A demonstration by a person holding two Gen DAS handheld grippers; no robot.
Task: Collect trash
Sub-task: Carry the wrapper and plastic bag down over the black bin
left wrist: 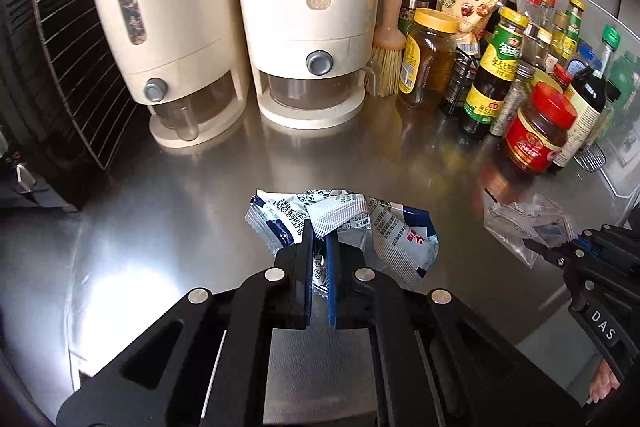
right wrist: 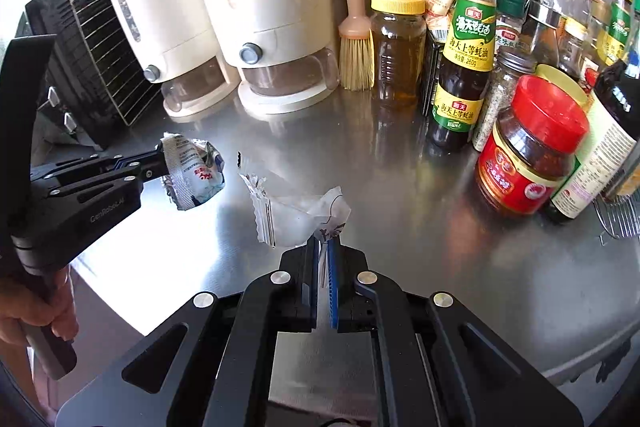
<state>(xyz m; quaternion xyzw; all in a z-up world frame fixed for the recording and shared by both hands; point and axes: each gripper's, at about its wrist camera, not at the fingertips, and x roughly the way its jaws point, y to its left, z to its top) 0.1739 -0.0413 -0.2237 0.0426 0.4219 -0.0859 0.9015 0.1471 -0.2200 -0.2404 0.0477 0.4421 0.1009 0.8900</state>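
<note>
left tool: jaws clamped on crumpled blue-white foil wrapper; wrapper fans out ahead of the tips and to their right, clear of the counter in the right wrist view.
right tool: jaws clamped on one corner of clear plastic wrapper; it sticks out ahead and to the left of the tips.
axis: clear wrapper's long side runs up-left from the tips; foil one too crumpled to tell.
counter: brushed steel, glare.
back: two cream dispensers, brush, sauce bottles and jars at right, wire rack at left.
</note>
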